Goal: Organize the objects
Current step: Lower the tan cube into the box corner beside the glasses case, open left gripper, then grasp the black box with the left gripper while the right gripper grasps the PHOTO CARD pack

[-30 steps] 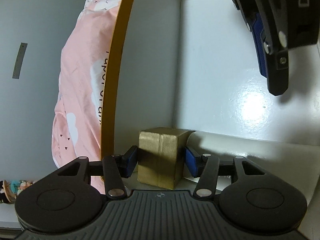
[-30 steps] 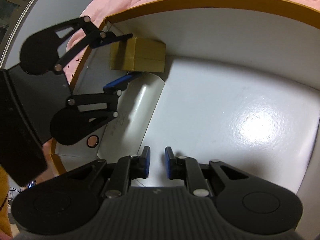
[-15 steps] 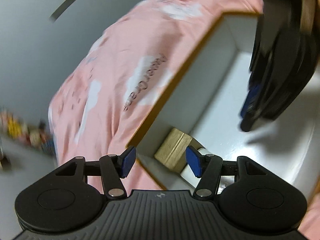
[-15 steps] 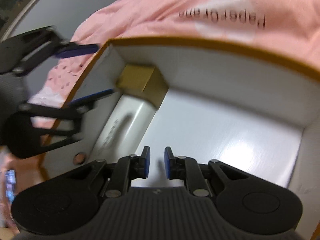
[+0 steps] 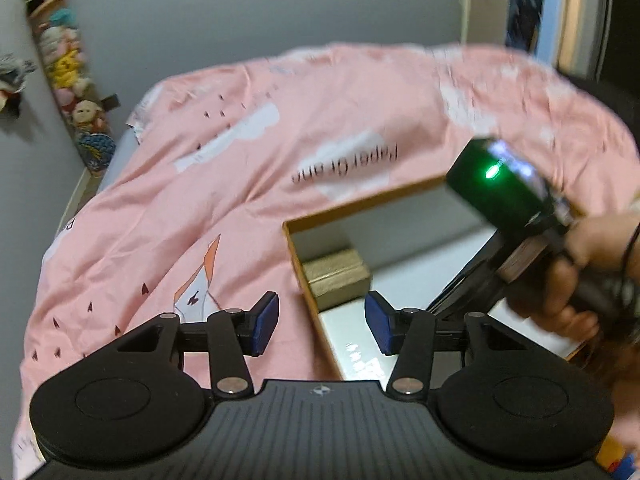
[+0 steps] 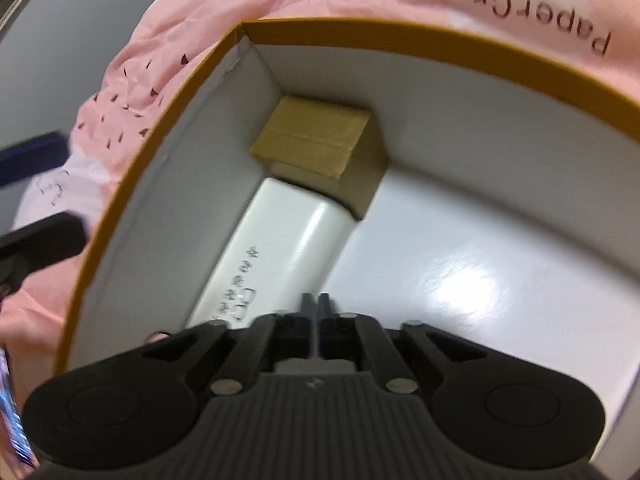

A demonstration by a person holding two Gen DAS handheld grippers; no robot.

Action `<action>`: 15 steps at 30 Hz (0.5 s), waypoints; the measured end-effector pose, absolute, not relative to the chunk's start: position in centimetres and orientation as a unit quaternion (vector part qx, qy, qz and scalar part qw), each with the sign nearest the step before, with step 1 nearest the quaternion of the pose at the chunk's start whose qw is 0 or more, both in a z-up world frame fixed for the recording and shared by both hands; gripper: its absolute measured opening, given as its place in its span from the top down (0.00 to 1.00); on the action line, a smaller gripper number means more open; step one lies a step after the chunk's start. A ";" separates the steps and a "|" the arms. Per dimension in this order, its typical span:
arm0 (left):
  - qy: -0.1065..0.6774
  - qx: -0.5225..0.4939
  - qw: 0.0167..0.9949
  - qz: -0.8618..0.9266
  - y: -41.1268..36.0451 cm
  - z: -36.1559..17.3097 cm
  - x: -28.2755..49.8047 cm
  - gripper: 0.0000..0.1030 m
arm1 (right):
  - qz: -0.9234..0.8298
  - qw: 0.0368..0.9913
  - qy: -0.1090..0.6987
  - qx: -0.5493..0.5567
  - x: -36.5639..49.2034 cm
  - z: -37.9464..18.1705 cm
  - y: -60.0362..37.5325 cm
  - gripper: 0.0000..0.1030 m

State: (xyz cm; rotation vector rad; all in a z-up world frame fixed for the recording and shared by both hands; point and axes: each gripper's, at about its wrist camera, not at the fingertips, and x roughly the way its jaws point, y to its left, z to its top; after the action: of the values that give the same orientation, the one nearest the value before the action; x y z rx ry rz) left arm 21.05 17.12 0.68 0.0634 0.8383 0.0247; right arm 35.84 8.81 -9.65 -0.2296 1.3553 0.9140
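Observation:
A small gold box (image 5: 335,278) sits in the corner of a white tray box with a mustard rim (image 5: 304,280); it also shows in the right wrist view (image 6: 320,148). A long white box (image 6: 276,256) lies against the gold box along the tray's left wall (image 6: 168,184). My left gripper (image 5: 322,324) is open and empty, raised above the tray's rim. My right gripper (image 6: 316,304) is shut with nothing between its fingers, low inside the tray over the white box. The right gripper's body and the hand holding it (image 5: 552,248) show at the right in the left wrist view.
The tray lies on a pink bed cover (image 5: 240,168) with printed clouds. A grey wall with a strip of small figures (image 5: 64,72) stands at the far left. The tray's white floor (image 6: 480,264) is bare on its right side.
My left gripper let go of the gold box, left it in the tray's corner and pulled back up and out. My right gripper closed fully from a narrow gap.

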 end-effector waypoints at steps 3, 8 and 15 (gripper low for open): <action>0.387 -0.009 0.922 0.018 16.7 1.3 19.4 0.42 | 0.406 0.689 0.591 -0.108 35.3 -8.4 8.1 0.99; 0.359 -0.046 0.932 0.021 15.4 1.4 17.3 0.42 | 0.423 0.733 0.525 -0.090 32.4 -2.8 4.4 0.94; 0.341 -0.075 0.936 0.048 12.1 0.3 12.6 0.42 | 0.429 0.795 0.427 -0.044 25.2 1.8 -4.5 0.87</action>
State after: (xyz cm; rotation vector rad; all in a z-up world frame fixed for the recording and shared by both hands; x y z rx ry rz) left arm 12.59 12.12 0.29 -0.1535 0.6971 0.0991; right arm 25.24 -4.47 1.85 -0.0941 0.9175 0.9208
